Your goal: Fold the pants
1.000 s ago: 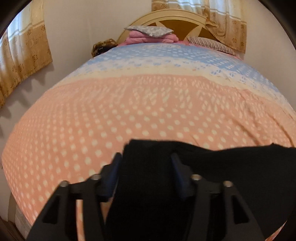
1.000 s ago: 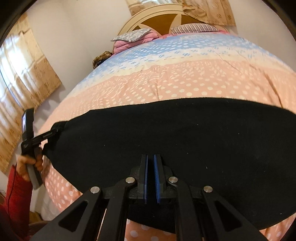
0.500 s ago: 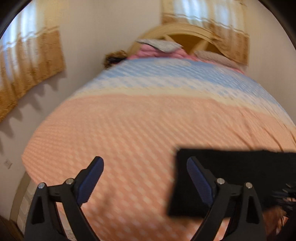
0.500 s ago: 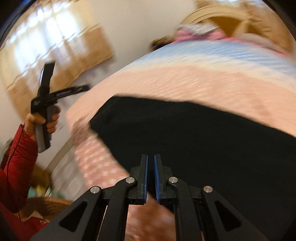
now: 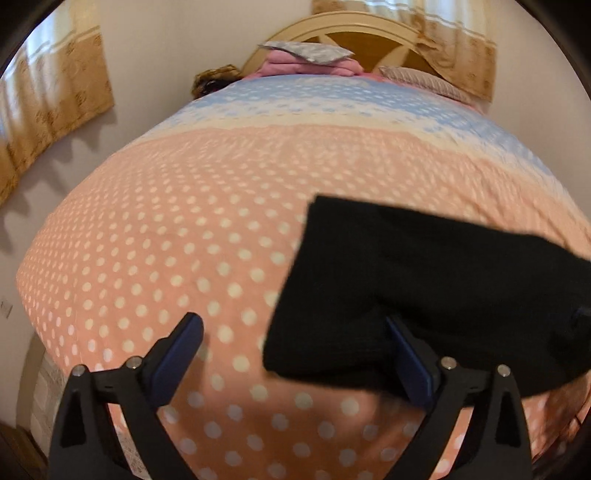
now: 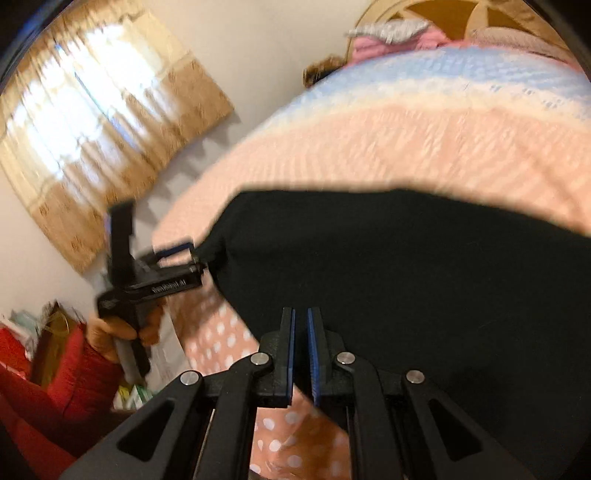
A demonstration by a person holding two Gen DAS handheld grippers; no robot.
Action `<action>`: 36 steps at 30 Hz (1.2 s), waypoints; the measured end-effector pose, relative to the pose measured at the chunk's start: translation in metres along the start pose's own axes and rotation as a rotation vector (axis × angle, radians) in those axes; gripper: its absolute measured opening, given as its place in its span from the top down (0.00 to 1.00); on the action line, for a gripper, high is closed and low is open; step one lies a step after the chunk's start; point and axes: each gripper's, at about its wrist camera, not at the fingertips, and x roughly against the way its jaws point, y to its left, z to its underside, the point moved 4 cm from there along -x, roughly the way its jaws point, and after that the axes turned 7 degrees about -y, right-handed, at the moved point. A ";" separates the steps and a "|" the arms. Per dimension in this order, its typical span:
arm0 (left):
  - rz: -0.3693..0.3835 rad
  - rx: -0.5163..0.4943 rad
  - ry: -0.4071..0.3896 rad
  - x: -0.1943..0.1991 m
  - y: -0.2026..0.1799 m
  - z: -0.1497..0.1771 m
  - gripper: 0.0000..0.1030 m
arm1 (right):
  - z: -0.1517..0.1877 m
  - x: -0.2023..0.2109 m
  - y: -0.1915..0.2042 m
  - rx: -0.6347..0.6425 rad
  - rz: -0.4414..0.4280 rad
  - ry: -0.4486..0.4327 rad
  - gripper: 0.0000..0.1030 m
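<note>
Fingers of the left gripper (image 5: 293,363) stand wide apart and grip nothing; its right finger (image 5: 408,360) lies just over the near left edge of the folded black knit pants (image 5: 436,291), apparently placed to take that edge for another fold. Nearly closed, with a thin gap showing, the right gripper (image 6: 301,349) sits at the cloth's near edge at lower centre; whether fabric is pinched cannot be told. The pants occupy the lower right of the left view, flat on the pink polka-dot bedspread (image 5: 177,236). Beyond, at upper centre, pink folded bedding (image 5: 306,66) rests against the cream wooden headboard (image 5: 354,33). No containers are visible.
</note>
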 end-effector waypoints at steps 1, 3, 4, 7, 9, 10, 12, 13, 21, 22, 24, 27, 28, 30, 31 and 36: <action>-0.024 -0.010 -0.016 0.011 0.002 -0.005 0.03 | -0.007 0.011 -0.004 -0.012 -0.006 -0.025 0.93; -0.040 -0.040 -0.032 0.025 0.006 -0.010 0.03 | -0.024 0.032 -0.018 -0.034 -0.016 -0.062 0.91; -0.063 -0.060 -0.041 0.035 0.012 -0.013 0.03 | -0.032 0.040 -0.027 -0.039 -0.012 -0.069 0.88; -0.106 -0.031 -0.086 0.052 0.026 -0.028 0.05 | -0.052 0.054 -0.054 -0.045 0.019 -0.074 0.35; -0.060 0.041 -0.125 0.054 0.023 -0.039 0.06 | -0.063 0.058 -0.067 -0.037 -0.007 -0.081 0.28; -0.018 0.074 -0.141 0.053 0.017 -0.044 0.06 | -0.069 0.055 -0.072 -0.037 -0.024 -0.065 0.28; 0.056 0.091 -0.169 0.041 -0.008 -0.053 0.08 | -0.079 0.039 -0.083 -0.036 -0.048 -0.006 0.28; 0.045 0.070 -0.167 0.031 -0.021 -0.054 0.11 | -0.082 0.030 -0.086 -0.033 -0.076 0.023 0.28; -0.110 -0.064 -0.046 -0.028 -0.060 0.000 0.26 | -0.053 -0.014 -0.066 0.009 -0.165 0.242 0.28; -0.121 -0.066 -0.059 -0.028 -0.060 0.001 0.26 | -0.051 -0.009 -0.057 0.033 -0.168 0.231 0.28; -0.131 -0.077 -0.064 -0.032 -0.061 0.000 0.24 | -0.048 -0.004 -0.046 0.053 -0.184 0.220 0.28; -0.138 -0.064 -0.069 -0.036 -0.057 -0.001 0.22 | -0.045 -0.003 -0.034 0.079 -0.184 0.222 0.28; -0.139 -0.068 -0.071 -0.032 -0.060 0.000 0.22 | -0.044 -0.004 -0.035 0.090 -0.180 0.229 0.28; -0.134 -0.071 -0.072 -0.032 -0.058 -0.001 0.22 | -0.040 -0.007 -0.036 0.117 -0.145 0.249 0.28; -0.129 -0.071 -0.072 -0.031 -0.059 0.000 0.21 | -0.040 -0.007 -0.036 0.134 -0.117 0.255 0.28; -0.130 -0.053 -0.071 -0.028 -0.056 0.003 0.15 | -0.040 0.012 -0.046 0.178 -0.076 0.294 0.28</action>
